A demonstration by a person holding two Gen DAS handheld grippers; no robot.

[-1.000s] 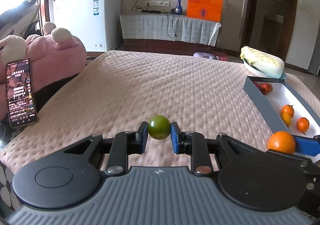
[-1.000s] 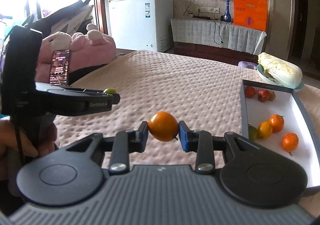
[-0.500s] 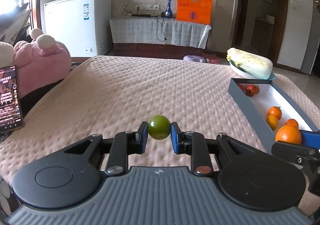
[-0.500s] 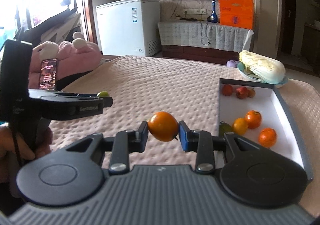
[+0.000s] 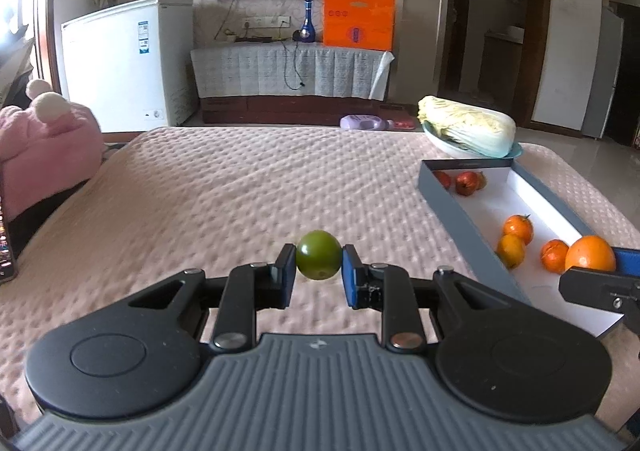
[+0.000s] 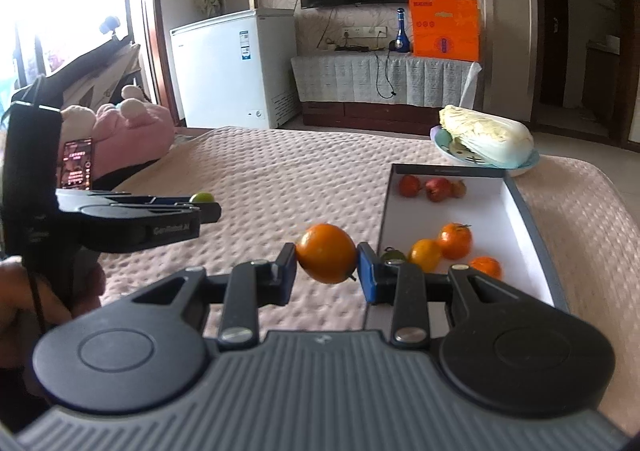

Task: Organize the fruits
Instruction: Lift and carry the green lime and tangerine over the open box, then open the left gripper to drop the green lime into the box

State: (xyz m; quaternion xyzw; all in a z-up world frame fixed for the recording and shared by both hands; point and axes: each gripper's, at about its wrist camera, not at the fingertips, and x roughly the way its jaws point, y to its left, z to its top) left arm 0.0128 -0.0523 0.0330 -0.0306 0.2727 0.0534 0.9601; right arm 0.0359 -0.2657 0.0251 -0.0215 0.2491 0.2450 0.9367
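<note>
Item 1: L tongs (image 5: 319, 271). Clamped on green fruit (image 5: 319, 261), pinched at its sides betw. both pads, held clear above the quilt (image 5: 240, 191).

Item 2: R tongs (image 6: 326, 271). Clamped on orange (image 6: 326, 253), held at its widest, stem end low. Seen from L cam as well, low at R edge, over the box's near end.

Item 3: box (image 5: 448, 207). Grey wall, white floor; lies ahead and to the R of L tongs, ahead-R of R tongs and partly under its R finger. Contents sorted in groups: red fruits (image 6: 438, 189) at far end; small oranges (image 6: 454, 241) nearer; one green fruit partly hidden behind R finger.

Item 4: cabbage (image 5: 466, 127) on dish, just beyond box's far wall. Not fruit.

Item 5: plush (image 5: 44, 147) and phone (image 6: 76, 163), off to L of both tongs. Not involved.

Status (judged): both fruits in carry, none yet set down.

Risks (judged):
- Round, smooth fruit gripped on small pads: slip or squirt-out if jolted; roll on quilt likely.
- Release from height: bounce, groups scattered.
- Both tongs near the same box end: clash of fingers poss.
- Near wall may be clipped on entry, box shoved.
- Green fruit may be dropped in among oranges, sort spoiled.
</note>
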